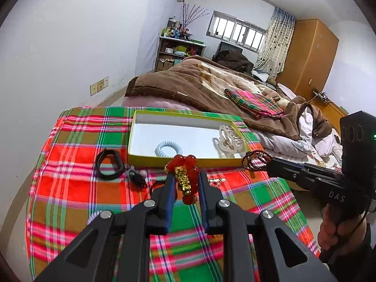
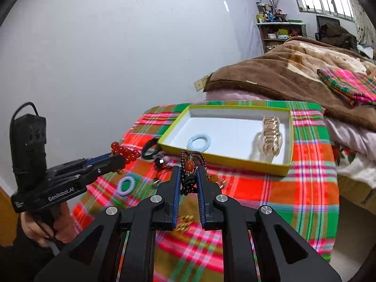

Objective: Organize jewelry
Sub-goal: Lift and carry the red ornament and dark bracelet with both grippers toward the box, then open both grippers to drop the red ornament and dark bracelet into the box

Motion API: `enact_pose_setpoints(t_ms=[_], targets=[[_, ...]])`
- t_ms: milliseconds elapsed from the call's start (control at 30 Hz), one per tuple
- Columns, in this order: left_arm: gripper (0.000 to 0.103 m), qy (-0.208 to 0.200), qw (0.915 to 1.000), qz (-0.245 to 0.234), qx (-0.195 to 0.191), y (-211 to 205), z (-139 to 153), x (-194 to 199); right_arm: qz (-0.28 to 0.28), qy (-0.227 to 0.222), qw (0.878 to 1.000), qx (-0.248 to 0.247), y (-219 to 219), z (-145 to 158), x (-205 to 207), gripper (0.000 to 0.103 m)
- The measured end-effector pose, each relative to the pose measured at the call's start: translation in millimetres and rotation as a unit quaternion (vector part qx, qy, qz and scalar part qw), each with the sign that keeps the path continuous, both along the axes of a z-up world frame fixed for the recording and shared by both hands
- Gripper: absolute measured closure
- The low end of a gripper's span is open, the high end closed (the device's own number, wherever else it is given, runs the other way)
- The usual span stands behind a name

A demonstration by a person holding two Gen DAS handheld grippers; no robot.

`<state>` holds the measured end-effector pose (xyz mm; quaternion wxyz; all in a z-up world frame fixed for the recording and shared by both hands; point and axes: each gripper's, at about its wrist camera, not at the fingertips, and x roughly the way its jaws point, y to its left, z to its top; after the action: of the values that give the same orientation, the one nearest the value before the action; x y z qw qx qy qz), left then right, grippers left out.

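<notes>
- Left wrist view: left gripper [image 1: 186,176] nearly closed, pinching a red bead bracelet [image 1: 185,164] with a gold charm, carried just short of the near wall of the yellow-rimmed box [image 1: 188,161].
- Same view: right gripper [image 1: 270,164] closed on a dark bead strand [image 1: 255,161], hanging near the box's right corner.
- Risk, as a judgement: loose loops drooping below the pads could catch on the box rim and slide out; both grippers heading for the same box could collide.
- Box contents here: a pale blue coiled hair tie [image 1: 168,149] and a clear claw clip [image 1: 229,141]; plenty of white floor left bare.
- Right wrist view: narrow gap between the right gripper's pads, filled by the dark strand with its amber pendant [image 2: 189,164], just before the box's near wall [image 2: 223,162].
- Still out on the plaid cloth [image 2: 305,183]: a lilac hair tie [image 2: 125,185], a black band [image 2: 150,149], small gold pieces [image 2: 184,223] under the fingers, easy to overlook.
</notes>
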<state>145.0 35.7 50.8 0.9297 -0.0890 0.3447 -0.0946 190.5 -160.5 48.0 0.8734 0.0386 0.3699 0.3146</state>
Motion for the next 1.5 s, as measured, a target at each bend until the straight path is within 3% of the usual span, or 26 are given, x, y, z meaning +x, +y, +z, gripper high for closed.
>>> enact_pose_setpoints(t_ms=[267, 600, 867, 1167, 1333, 1500], targets=[[0.083, 0.007, 0.9998, -0.005, 0.016, 2, -10, 51, -0.009, -0.01, 0.999, -0.047, 21, -14, 47, 0.089], [0.083, 0.031, 0.9992, 0.0, 0.026, 12, -34, 111, -0.027, 0.015, 0.997, -0.075, 36, -49, 102, 0.089], [0.083, 0.058, 0.9978, 0.004, 0.032, 17, -59, 139, -0.037, 0.028, 0.994, -0.097, 44, -68, 123, 0.089], [0.083, 0.086, 0.9955, 0.009, 0.038, 21, -75, 148, -0.032, 0.034, 0.994, -0.103, 50, -71, 123, 0.086], [0.076, 0.074, 0.9967, 0.012, 0.03, 24, -66, 142, -0.031, 0.023, 0.995, -0.095, 48, -61, 115, 0.067], [0.074, 0.057, 0.998, 0.017, 0.024, 28, -49, 128, -0.033, 0.01, 0.996, -0.085, 45, -47, 99, 0.066]])
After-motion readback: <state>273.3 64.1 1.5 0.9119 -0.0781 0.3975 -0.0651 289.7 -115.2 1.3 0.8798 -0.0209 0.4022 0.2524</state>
